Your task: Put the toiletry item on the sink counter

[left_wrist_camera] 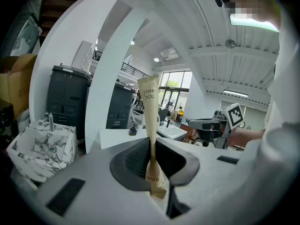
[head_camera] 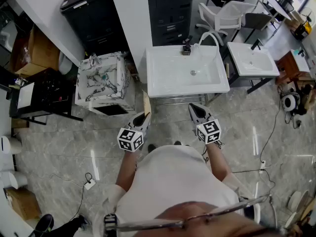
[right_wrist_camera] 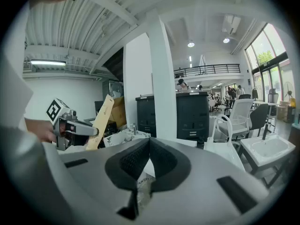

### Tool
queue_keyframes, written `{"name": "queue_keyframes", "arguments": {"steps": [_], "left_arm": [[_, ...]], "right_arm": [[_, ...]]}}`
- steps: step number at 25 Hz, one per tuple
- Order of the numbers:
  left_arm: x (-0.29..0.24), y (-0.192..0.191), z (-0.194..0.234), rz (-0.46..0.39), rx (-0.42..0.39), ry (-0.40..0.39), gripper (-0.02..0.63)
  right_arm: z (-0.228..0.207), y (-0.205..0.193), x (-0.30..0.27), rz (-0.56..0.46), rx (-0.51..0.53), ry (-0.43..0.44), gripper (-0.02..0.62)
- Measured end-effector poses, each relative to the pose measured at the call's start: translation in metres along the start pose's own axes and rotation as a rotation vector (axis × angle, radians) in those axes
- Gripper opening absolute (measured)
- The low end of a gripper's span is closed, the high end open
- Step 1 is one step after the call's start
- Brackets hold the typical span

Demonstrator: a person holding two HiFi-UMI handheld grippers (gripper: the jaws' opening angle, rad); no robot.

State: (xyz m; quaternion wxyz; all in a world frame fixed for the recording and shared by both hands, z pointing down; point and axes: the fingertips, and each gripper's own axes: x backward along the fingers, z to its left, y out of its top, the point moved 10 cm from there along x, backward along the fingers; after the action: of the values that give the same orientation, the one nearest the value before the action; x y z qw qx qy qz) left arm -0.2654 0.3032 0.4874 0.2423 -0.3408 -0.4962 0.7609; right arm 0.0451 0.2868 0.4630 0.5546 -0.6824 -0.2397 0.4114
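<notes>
The toiletry item is a flat tan paper package (head_camera: 146, 103) with dark print. It stands upright between the jaws of my left gripper (head_camera: 143, 115), which is shut on its lower part. In the left gripper view the package (left_wrist_camera: 151, 111) rises out of the left gripper (left_wrist_camera: 153, 144). It is held in the air just in front of the near edge of the white sink counter (head_camera: 163, 80). My right gripper (head_camera: 194, 108) hovers beside it, also before the counter's front edge. In the right gripper view the right gripper (right_wrist_camera: 149, 142) has its jaws together with nothing between them, and the package (right_wrist_camera: 102, 120) shows at the left.
A black faucet (head_camera: 186, 48) stands at the counter's back edge. A marbled basin (head_camera: 101, 83) sits to the left and a second white sink (head_camera: 253, 59) to the right. Black cabinets (head_camera: 170, 9), a white column and a white chair (head_camera: 224, 14) stand behind.
</notes>
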Motion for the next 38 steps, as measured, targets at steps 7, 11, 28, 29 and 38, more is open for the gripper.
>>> {"name": "queue_keyframes", "arguments": {"steps": [7,11,28,29,38], "left_arm": [[-0.002,0.000,-0.002,-0.006,0.019,0.009,0.034],[-0.001,-0.001,-0.002,-0.002,0.018,0.012,0.034],[-0.015,-0.003,-0.026,0.008,0.010,0.042,0.034],[-0.017,-0.004,-0.028,0.007,0.011,0.046,0.034],[-0.031,-0.007,-0.051,-0.013,0.025,0.099,0.034]], "right_arm": [[-0.007,0.003,0.000,0.002,0.000,-0.002,0.006],[-0.007,0.003,-0.001,0.000,0.000,0.003,0.006],[-0.034,-0.004,0.011,0.009,-0.023,0.018,0.006],[-0.037,-0.005,0.013,0.008,-0.023,0.020,0.006],[-0.066,-0.010,0.025,0.014,-0.023,0.045,0.006]]}}
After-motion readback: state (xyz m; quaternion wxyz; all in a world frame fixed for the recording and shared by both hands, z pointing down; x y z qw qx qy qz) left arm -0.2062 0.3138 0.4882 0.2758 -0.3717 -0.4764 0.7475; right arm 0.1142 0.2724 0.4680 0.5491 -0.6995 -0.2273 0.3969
